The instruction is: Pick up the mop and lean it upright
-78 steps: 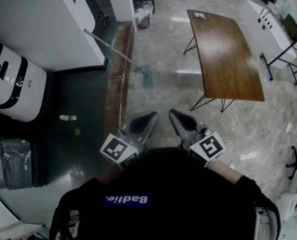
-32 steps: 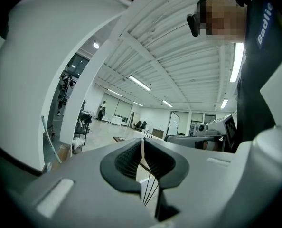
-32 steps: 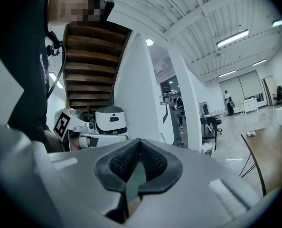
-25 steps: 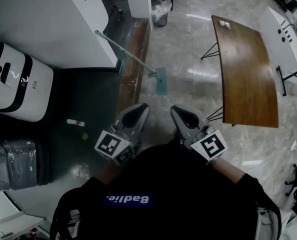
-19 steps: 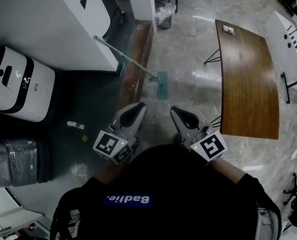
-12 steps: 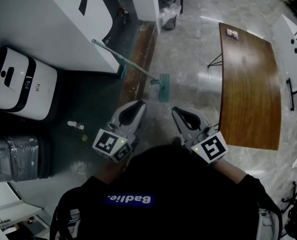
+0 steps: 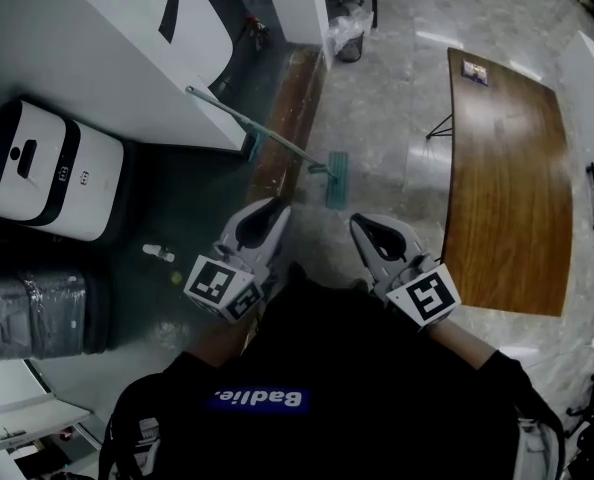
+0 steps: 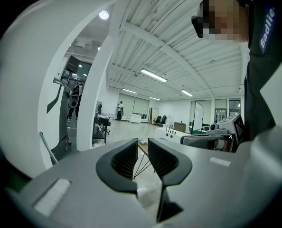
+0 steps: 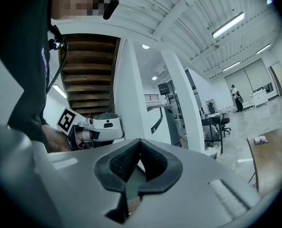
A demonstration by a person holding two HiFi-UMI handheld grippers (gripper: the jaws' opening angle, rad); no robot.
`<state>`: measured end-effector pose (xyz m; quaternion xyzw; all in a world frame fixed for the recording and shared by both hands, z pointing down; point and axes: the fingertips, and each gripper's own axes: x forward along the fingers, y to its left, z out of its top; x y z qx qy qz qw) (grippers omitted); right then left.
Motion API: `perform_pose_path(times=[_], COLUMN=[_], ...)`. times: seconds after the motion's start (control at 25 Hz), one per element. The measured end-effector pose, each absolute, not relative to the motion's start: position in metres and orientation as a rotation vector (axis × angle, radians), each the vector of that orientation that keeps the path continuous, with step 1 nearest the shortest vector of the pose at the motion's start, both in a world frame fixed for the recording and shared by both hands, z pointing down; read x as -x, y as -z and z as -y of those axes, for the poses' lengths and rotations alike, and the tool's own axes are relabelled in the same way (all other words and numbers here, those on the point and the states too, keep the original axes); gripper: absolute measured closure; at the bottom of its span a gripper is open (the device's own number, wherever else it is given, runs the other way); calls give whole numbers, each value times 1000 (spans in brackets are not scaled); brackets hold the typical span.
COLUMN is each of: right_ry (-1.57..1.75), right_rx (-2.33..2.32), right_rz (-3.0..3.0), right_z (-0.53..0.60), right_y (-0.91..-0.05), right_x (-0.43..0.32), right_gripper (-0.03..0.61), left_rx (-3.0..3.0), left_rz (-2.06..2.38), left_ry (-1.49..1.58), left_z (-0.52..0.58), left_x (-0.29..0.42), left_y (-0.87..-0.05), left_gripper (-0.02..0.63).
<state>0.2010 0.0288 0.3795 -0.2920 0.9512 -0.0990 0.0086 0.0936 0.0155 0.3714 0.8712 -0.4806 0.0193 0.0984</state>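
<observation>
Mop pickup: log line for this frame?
mop untouched, head on floor | left gripper empty, fingers just opening | right gripper shut, empty | phase: pre-grasp

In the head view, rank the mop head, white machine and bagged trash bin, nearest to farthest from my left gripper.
1. mop head: floor, ahead and right.
2. white machine: left, by the wall.
3. bagged trash bin: far ahead, beyond the wall.

Ceiling strip lights wash the pale hall in even brightness and glare white off the polished floor, while the recess by the white machine lies dim and fisheye bending curves the pillar around the left gripper, edges vignetted black.
</observation>
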Motion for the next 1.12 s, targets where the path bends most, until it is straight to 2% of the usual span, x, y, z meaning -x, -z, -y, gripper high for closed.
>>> perform_pose_path(times=[0.44, 0.92, 1.12], right_ry=[231, 185, 199], right_rx=[1149, 1289, 1344], right_rz=[-2969, -2982, -2981], right_z=[29, 120, 140], right_y=[-378, -371, -372], right_x=[-180, -93, -58], right_gripper=[572, 572, 572], left_rx=[-2578, -2552, -2521], left_rz=[1331, 1310, 1281], left_ry=[1, 22, 4], left_z=[61, 170, 199], left_x=[-48, 66, 108], left_y=[-392, -420, -444], left_gripper=[503, 485, 457])
